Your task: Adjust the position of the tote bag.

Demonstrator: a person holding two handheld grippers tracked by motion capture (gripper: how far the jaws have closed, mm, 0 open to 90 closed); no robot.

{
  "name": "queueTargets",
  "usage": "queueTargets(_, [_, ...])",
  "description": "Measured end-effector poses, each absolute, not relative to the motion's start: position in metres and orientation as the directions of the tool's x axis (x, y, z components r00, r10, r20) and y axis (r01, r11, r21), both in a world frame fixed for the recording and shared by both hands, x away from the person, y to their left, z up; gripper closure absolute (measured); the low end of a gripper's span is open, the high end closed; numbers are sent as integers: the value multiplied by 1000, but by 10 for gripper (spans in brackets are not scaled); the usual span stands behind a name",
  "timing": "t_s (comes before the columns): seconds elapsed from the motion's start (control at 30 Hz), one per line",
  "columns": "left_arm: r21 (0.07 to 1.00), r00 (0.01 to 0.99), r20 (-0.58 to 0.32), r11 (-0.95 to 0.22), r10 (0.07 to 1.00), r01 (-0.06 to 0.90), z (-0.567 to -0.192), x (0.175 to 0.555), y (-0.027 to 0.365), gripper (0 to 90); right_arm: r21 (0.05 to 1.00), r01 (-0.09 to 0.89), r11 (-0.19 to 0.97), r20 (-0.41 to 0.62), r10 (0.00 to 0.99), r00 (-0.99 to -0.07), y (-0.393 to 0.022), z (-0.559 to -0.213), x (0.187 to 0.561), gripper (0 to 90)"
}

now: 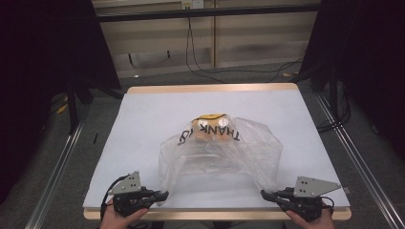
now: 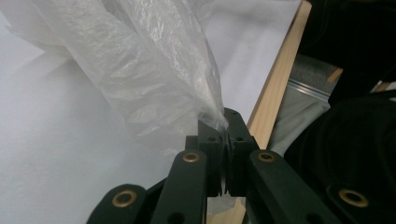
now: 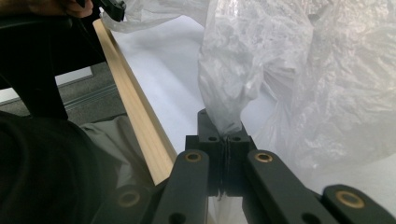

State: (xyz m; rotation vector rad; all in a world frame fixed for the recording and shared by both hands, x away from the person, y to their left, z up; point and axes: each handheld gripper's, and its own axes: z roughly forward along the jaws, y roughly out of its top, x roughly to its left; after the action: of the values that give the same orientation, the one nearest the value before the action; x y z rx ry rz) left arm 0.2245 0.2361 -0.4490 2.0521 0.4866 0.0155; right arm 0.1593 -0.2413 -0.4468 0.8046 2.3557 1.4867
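Left tongs [image 1: 162, 195]: near the front left corner of the tabletop [image 1: 143, 124], held in the person's left hand [image 1: 119, 217]; grey three-cornered plate on top, cable trailing off the body. Jaws pressed together, pinching a gathered corner of the plastic bag [image 1: 219, 152]. In the left gripper view the film rises from the closed tongs [image 2: 227, 135] as a creased, twisted fan [image 2: 140, 70], with the wooden front edge of the tabletop just beside the jaws.

Plastic bag: clear, thin, crumpled; lies at the middle of the white tabletop, spread wide between the two tongs. Black lettering reading "THANK" faces away from the person, upside down in the high view. An orange-yellow item [image 1: 210, 129] sits at its far end; whether inside or under the film I cannot tell.

Right tongs [image 1: 264, 193]: near the front right corner, in the right hand [image 1: 308, 219], same plate on top. Jaws pressed together on the bag's other near corner; in the right gripper view the film bunches straight up out of the tongs [image 3: 226, 138].
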Motion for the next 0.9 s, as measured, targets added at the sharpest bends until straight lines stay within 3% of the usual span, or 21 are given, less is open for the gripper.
queueTargets(0.9, [908,918,-161,-311,362,282,-423,227,238,886,932,285,224,110,575,-811,-238,-415,170,891])
